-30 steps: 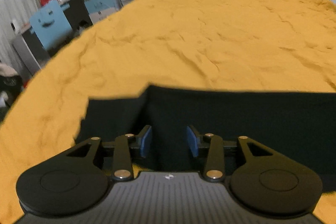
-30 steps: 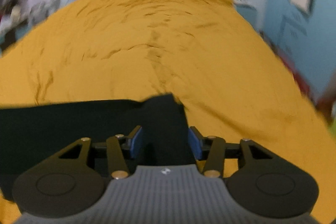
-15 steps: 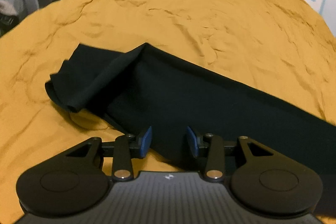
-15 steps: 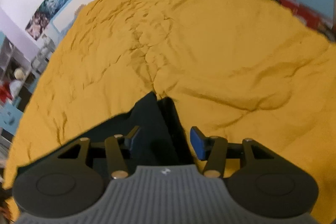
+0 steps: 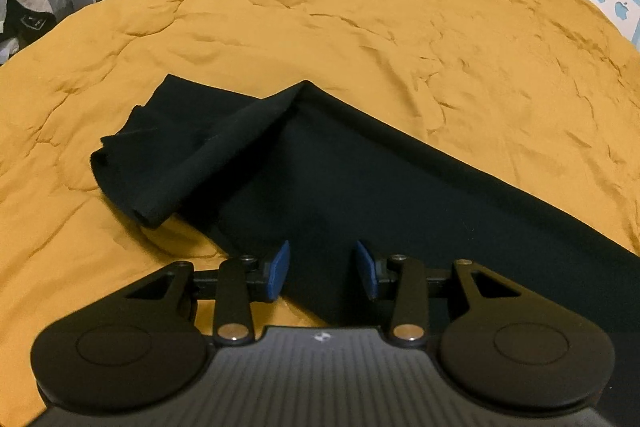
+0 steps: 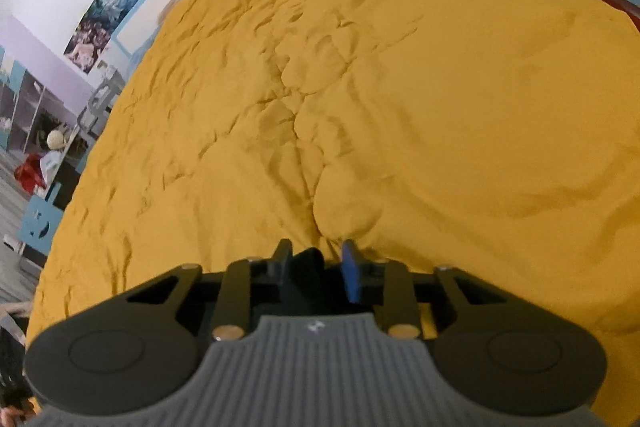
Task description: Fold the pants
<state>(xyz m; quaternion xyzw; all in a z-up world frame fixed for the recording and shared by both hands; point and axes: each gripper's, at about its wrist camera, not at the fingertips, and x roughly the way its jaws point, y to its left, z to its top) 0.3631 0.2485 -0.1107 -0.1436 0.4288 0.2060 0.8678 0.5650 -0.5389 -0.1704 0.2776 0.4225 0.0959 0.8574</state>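
Left claw [image 5: 322, 269] released, poised above the black fabric pants [image 5: 360, 195] on the mustard-yellow bedspread [image 5: 360, 27]. Right claw [image 6: 317, 269] spread; a fold of pants sits between its fingers, grip can't be confirmed.

The pants [image 5: 360, 187] run off the frame's right edge, their far end unseen.

both wrist views low over yellow bedspread [image 5: 360, 27], facing forward, sharing it
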